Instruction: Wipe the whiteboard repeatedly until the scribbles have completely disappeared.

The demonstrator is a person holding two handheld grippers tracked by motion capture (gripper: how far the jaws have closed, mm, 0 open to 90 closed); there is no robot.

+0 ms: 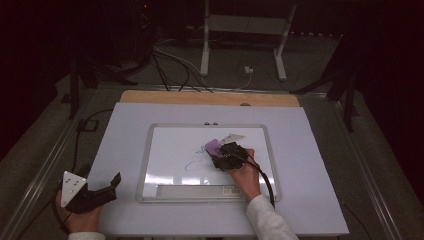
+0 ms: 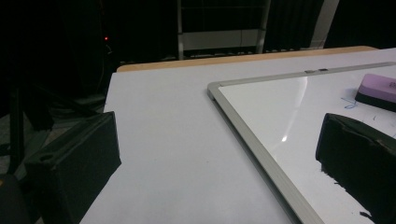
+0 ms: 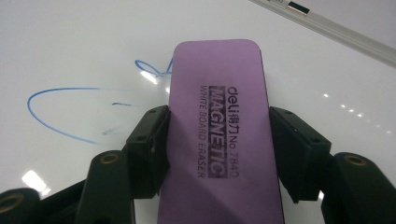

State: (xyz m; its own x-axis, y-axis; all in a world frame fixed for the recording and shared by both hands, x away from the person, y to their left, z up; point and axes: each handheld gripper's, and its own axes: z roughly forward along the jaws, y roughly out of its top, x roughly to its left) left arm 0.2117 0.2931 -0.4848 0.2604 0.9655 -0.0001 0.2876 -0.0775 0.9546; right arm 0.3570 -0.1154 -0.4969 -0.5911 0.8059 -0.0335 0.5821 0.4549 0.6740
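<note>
the right gripper point(image 1: 220, 151) sits over the middle of the whiteboard point(image 1: 165, 150), its jaws clamped on the long sides of a purple eraser point(image 3: 217, 135). from the right gripper view the eraser lies flat against the board surface, its printed top face up, with one black pad pressed to each side. in the high view the eraser pokes out of the jaws toward about 11 o'clock from the hand, and the right hand point(image 1: 245, 175) comes in from about 5 o'clock with a pale sleeve point(image 1: 270, 220) behind it.

a blue pen line point(image 3: 60, 112) loops across the board just beside the eraser; from the eraser it lies at about 9 o'clock in the right gripper view, and at about 7 o'clock in the high view.

the left gripper point(image 1: 107, 187) rests well apart from all this, at about 8 o'clock from the board, near the front left corner of the white tabletop point(image 1: 310, 170). its jaws stand wide apart with nothing between them, just bare table and the board's metal frame point(image 2: 261, 149) running past. the left hand point(image 1: 80, 215) holds it low over the table edge.
</note>
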